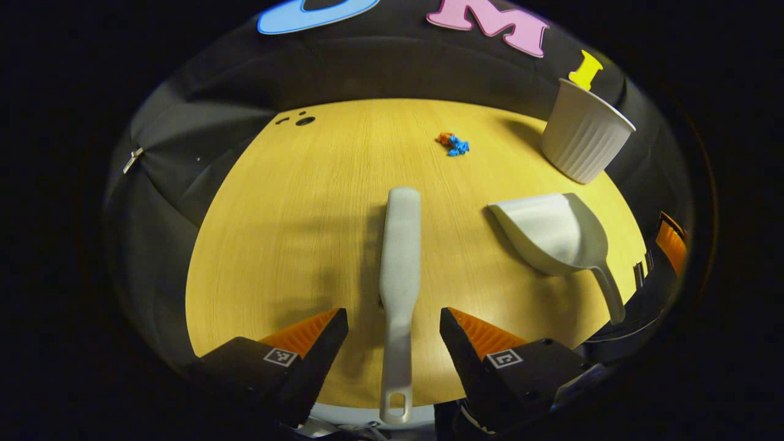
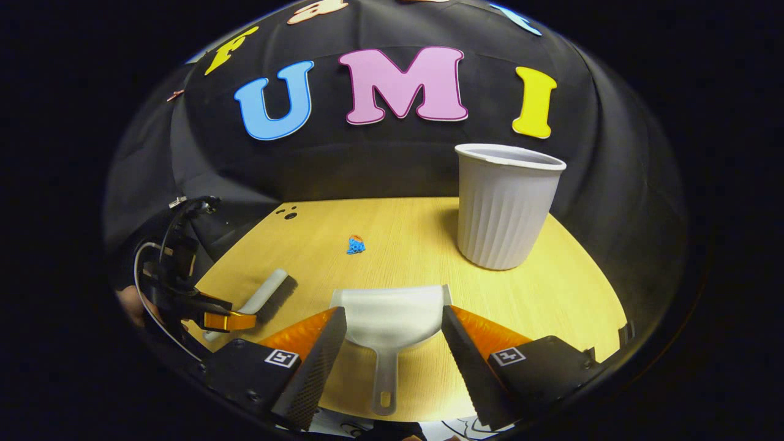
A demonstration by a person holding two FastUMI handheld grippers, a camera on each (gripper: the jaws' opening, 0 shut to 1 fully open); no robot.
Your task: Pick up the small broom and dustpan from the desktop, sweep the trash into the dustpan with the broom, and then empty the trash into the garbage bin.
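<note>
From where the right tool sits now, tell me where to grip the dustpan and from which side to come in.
Grip the dustpan by its thin handle, coming from the near edge of the desk. The handle lies flat and points back between the open fingers of the right tool, while the wide scoop faces away toward the trash. The scoop looks too broad to pinch.

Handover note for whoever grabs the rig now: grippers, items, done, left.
Left gripper: open, fingers either side of the broom handle, not gripping.
Right gripper: open, straddling the dustpan handle, not gripping.
Broom and dustpan both lie flat on the desktop.
Trash: small blue and orange bits beyond the broom.
Garbage bin: upright, far right.
Done: approach only.
Left: grasp both, sweep, empty into bin.
</note>
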